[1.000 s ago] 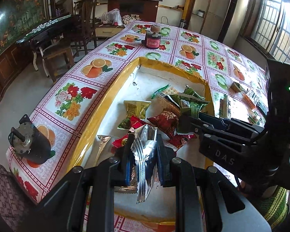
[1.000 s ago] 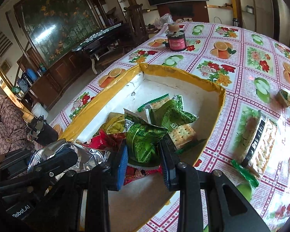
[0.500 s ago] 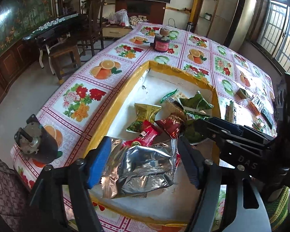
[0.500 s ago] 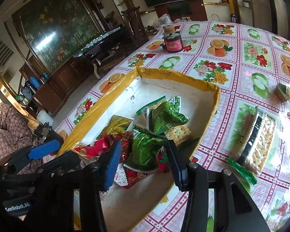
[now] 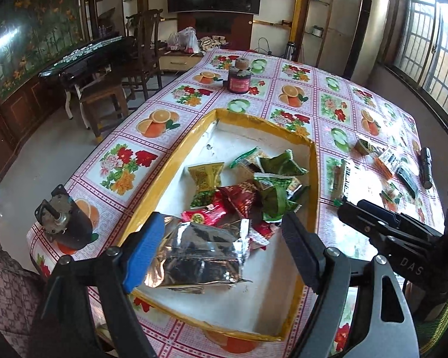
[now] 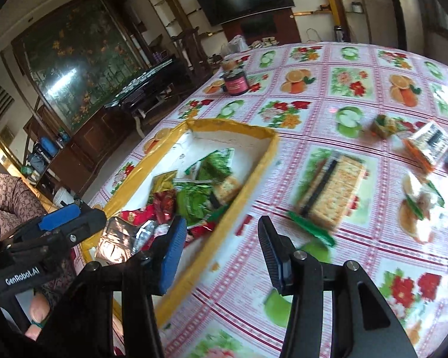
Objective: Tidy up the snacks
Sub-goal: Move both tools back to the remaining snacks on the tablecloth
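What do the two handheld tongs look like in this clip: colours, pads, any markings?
Both tongs are black with silver bolts. The left tongs have a blue pad on one finger and a black ribbed pad on the other; the right tongs match. The right body reads "DAS" in the left wrist view; the left body reads "GenRobot.AI" in the right wrist view.
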Demonstrator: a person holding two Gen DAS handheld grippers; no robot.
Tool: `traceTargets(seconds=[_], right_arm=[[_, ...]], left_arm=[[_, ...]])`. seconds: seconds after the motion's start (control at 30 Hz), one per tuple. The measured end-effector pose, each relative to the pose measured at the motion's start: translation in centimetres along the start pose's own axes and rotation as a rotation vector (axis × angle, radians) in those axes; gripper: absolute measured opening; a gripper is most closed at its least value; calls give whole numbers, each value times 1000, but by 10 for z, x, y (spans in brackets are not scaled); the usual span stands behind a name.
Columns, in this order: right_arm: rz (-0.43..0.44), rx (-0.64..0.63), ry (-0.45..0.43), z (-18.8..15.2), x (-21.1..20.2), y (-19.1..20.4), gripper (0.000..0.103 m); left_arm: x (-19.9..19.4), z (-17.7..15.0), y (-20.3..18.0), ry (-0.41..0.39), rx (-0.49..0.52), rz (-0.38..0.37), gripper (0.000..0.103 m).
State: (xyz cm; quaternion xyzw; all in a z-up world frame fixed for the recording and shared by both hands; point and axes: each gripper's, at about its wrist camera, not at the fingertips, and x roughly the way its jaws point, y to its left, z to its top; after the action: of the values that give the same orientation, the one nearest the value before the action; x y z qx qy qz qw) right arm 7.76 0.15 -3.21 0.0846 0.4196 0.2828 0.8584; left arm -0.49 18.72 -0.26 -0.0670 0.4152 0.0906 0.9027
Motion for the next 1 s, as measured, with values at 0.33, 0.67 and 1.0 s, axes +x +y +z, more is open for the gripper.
traceTargets(seconds=[0.33, 0.67, 1.0], right_arm=[[-118, 139, -71, -22, -55, -76, 50], [-216, 241, -125, -38, -99, -133, 50], [-230, 271, -129, -48, -111, -154, 51]], left_arm=[[-8, -1, -52, -10, 84, -55, 83], [-11, -4, -114, -3, 193, -153, 84], [2, -12, -160, 55, 261, -217, 85]])
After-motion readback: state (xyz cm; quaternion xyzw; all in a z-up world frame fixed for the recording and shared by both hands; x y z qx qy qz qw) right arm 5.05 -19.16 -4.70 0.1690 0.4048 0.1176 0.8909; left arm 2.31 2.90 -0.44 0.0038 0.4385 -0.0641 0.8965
